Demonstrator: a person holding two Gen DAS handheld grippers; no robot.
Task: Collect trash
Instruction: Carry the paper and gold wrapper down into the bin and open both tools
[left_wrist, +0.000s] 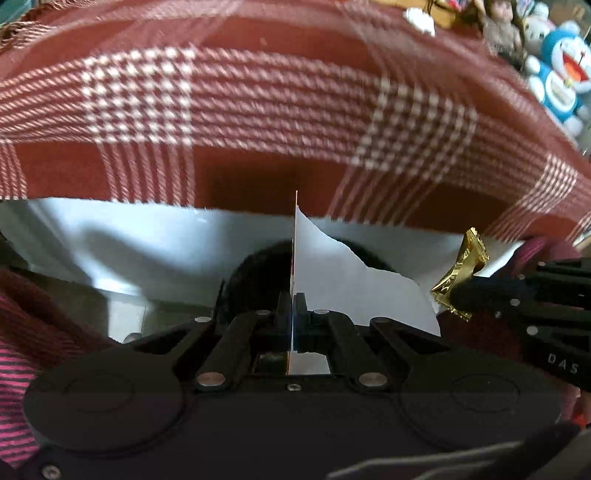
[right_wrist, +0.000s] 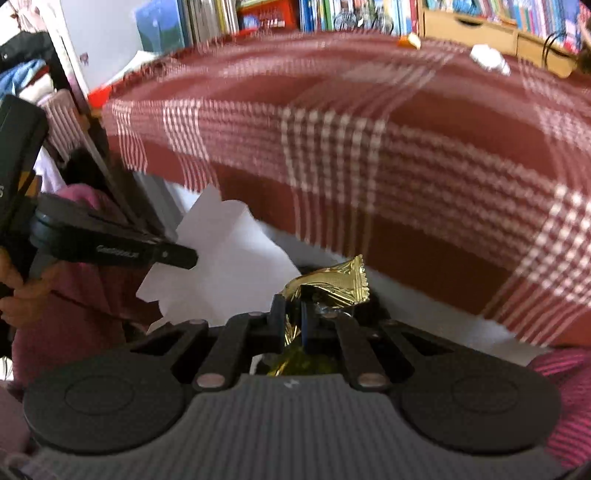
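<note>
Two hand-held grippers, each pinching one piece of trash, above a red plaid cloth (left_wrist: 280, 162).

The left hand-held gripper (left_wrist: 294, 306) clamps one torn white paper (left_wrist: 347, 280), edge-up, pointing forward. The right hand-held gripper (right_wrist: 293, 314) grips one crumpled gold wrapper (right_wrist: 332, 284), leaning forward-right. One more white scrap (right_wrist: 489, 59) lies far back on the cloth.

Each wrist camera peers close along its own hand-held gripper, tilted downward; both views share the red plaid cloth (left_wrist: 280, 103) (right_wrist: 369, 147) just ahead.
</note>
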